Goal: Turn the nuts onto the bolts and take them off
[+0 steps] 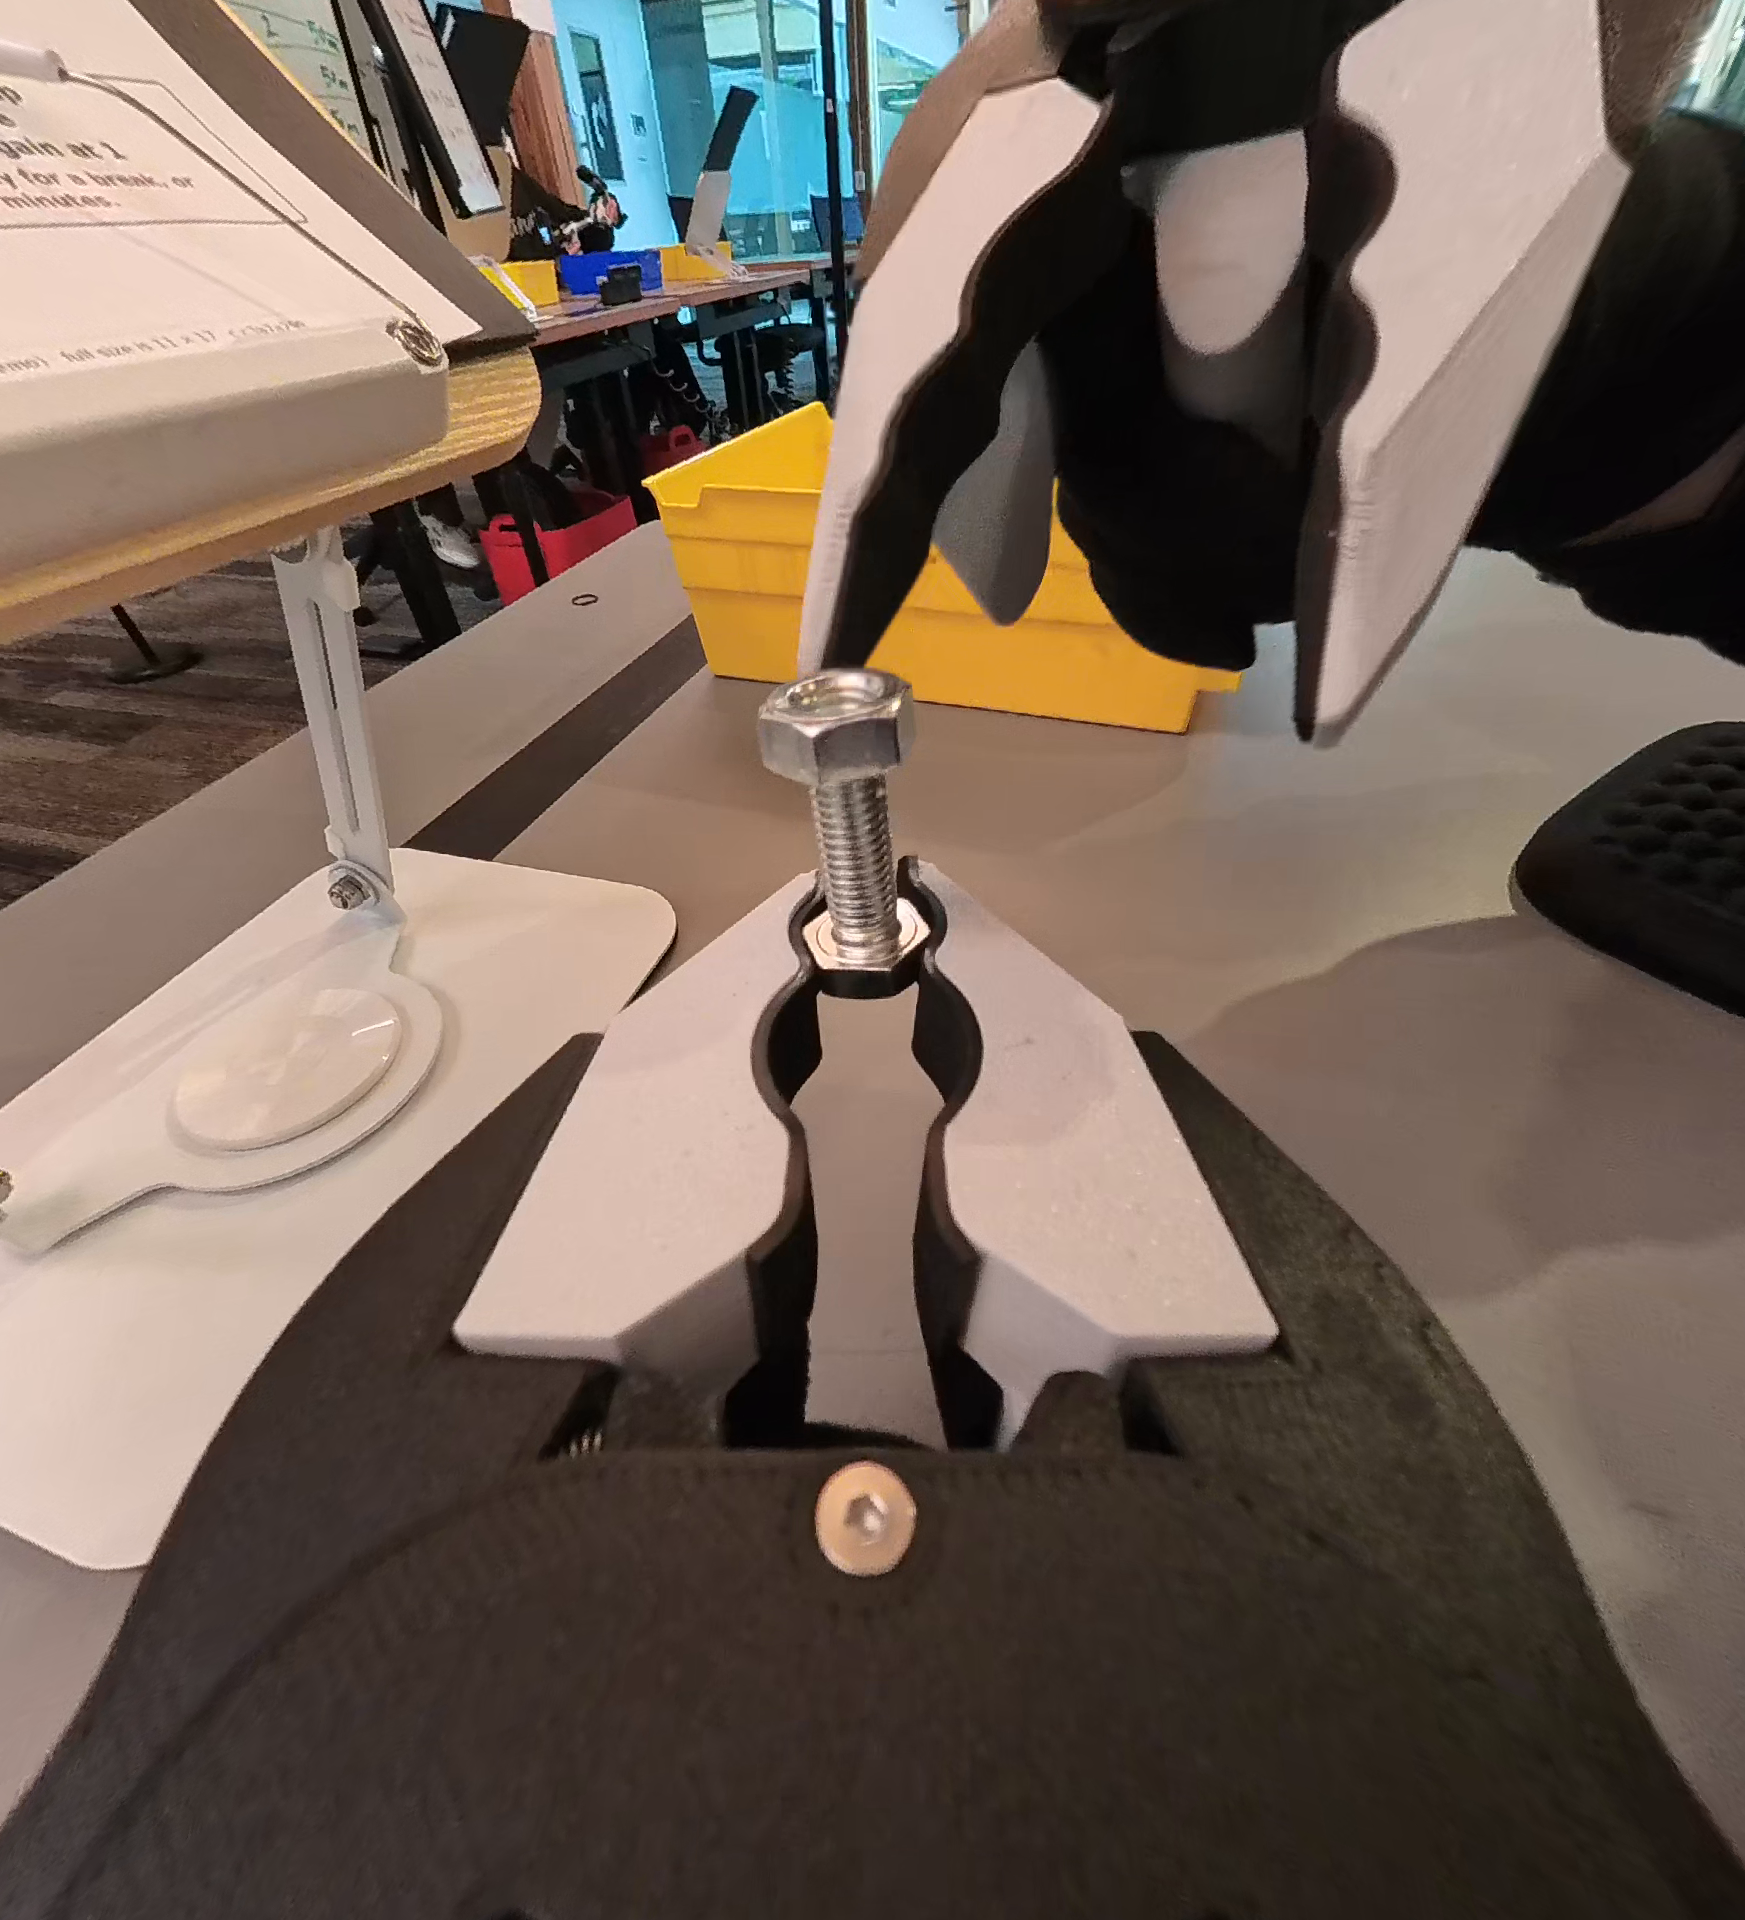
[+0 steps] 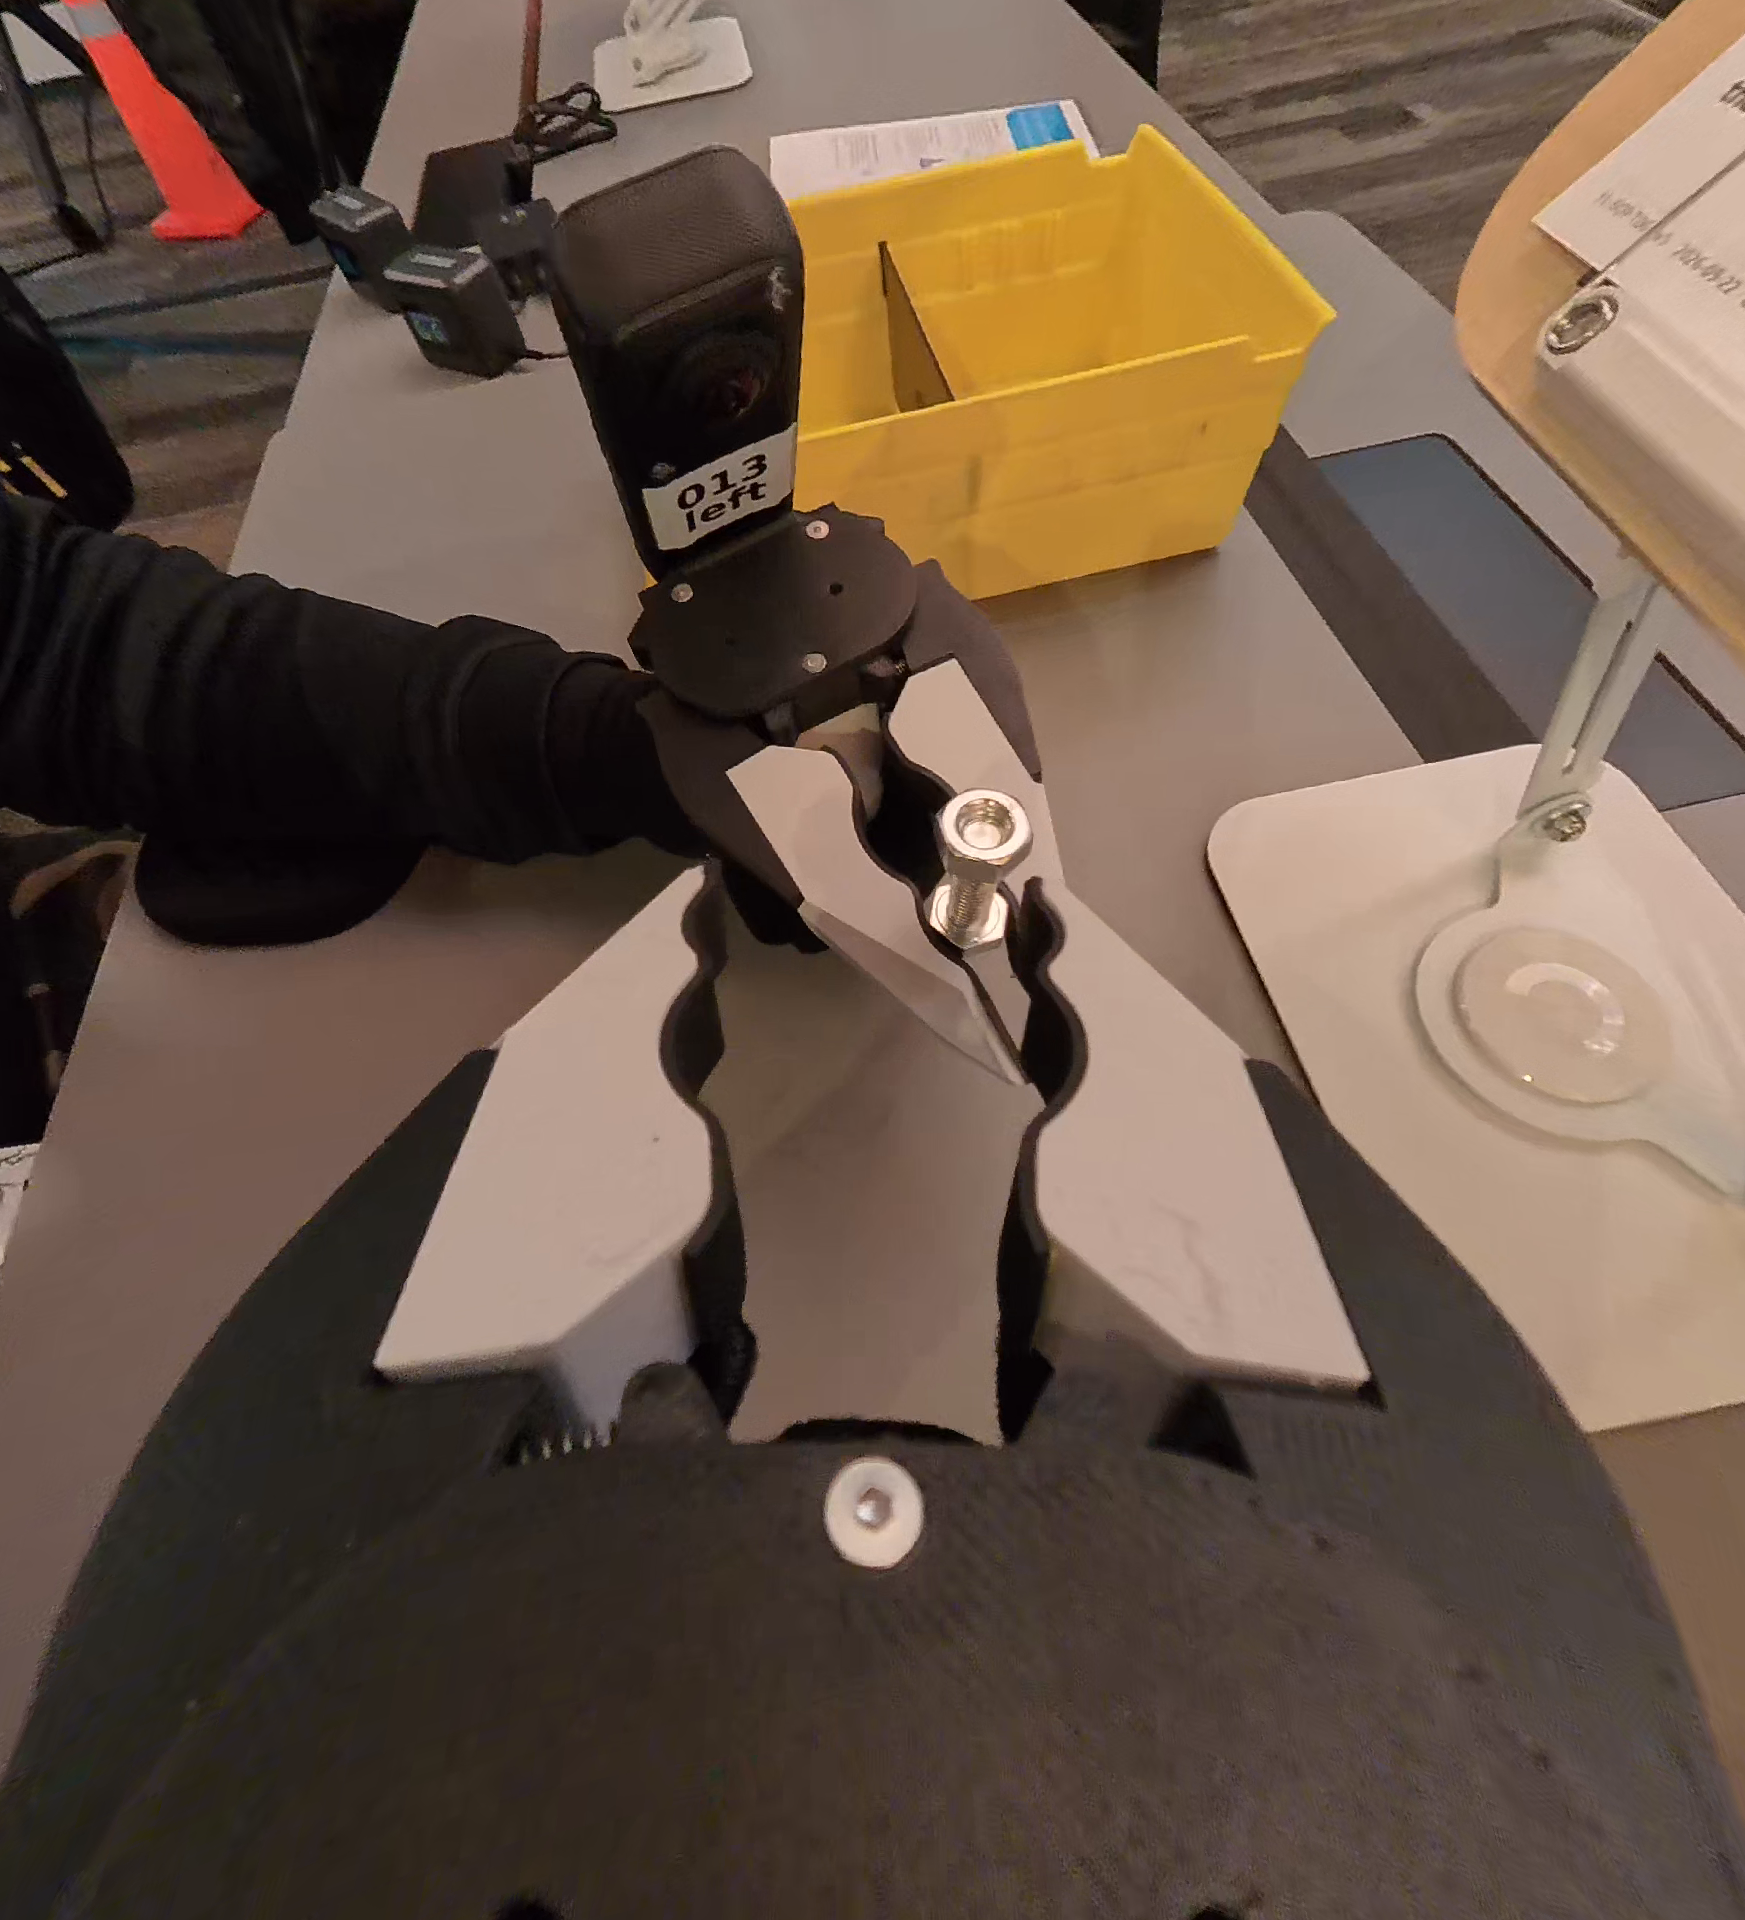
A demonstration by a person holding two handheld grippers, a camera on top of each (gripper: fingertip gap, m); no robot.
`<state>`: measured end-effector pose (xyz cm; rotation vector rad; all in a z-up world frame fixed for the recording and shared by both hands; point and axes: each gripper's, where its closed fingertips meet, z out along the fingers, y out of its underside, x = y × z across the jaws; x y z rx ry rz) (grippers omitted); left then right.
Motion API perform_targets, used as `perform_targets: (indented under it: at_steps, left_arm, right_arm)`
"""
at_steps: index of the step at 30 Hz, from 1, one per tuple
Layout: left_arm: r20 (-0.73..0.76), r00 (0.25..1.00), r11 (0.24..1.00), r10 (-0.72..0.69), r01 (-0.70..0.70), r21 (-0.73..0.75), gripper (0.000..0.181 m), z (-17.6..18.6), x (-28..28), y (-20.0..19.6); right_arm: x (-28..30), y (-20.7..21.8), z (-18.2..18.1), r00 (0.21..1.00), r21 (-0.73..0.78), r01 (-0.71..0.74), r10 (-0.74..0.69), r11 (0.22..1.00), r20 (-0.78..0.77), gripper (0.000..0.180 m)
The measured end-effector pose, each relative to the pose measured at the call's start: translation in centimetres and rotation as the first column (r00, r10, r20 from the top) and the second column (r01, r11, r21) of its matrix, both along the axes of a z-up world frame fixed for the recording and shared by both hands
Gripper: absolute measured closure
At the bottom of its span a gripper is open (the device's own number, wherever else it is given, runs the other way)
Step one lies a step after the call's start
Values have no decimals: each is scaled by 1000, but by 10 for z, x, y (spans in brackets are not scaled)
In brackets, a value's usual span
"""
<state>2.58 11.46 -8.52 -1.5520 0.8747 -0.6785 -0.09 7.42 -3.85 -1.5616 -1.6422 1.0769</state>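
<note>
My left gripper point(image 1: 863, 883) is shut on the hex head of a silver bolt point(image 1: 852, 831) and holds it upright above the grey table point(image 1: 1263, 1039). A silver nut point(image 1: 835, 717) sits on the top end of the bolt's thread. My right gripper point(image 1: 1065, 675) is open and hangs just above the nut, with one fingertip close to the nut's far edge. In the right wrist view my right gripper point(image 2: 868, 894) is open, and the nut point(image 2: 982, 831) and bolt point(image 2: 967, 920) stand by its right fingertip. The left gripper point(image 2: 982, 1023) points toward that camera.
A yellow bin point(image 1: 743, 499) point(image 2: 1055, 436) with a divider stands behind the grippers. A white stand base point(image 1: 224, 1091) point(image 2: 1470, 987) carrying a tilted document board point(image 1: 172, 260) is beside them. A black padded rest point(image 1: 1699, 873) lies on the table. Small black devices point(image 2: 432, 301) sit at the far end. The left gripper's tips are roughly 6 cm from the right gripper's.
</note>
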Motion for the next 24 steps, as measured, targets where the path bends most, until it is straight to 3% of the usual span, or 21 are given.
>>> perform_targets:
  at_steps: [6,14,16,18,24]
  left_arm:
    - [2,1000,1000,9,-9,-8,170,0,-3,2]
    - [-8,1000,1000,4,-5,-9,170,-2,0,1]
    - [-10,1000,1000,8,-8,-11,170,-3,-1,2]
    - [-5,1000,1000,10,-10,-12,170,-3,-2,3]
    - [-9,1000,1000,5,-5,-10,170,-3,0,1]
  right_arm:
    - [0,-14,2,999,-4,-54,54,999,-2,136]
    - [-3,-5,4,1000,4,-5,5,1000,-15,120]
    - [-2,-15,5,999,-3,-51,51,999,-16,138]
    - [-1,-21,9,996,-15,-77,77,997,-34,139]
    - [-2,0,6,999,-9,16,-16,1000,-43,119]
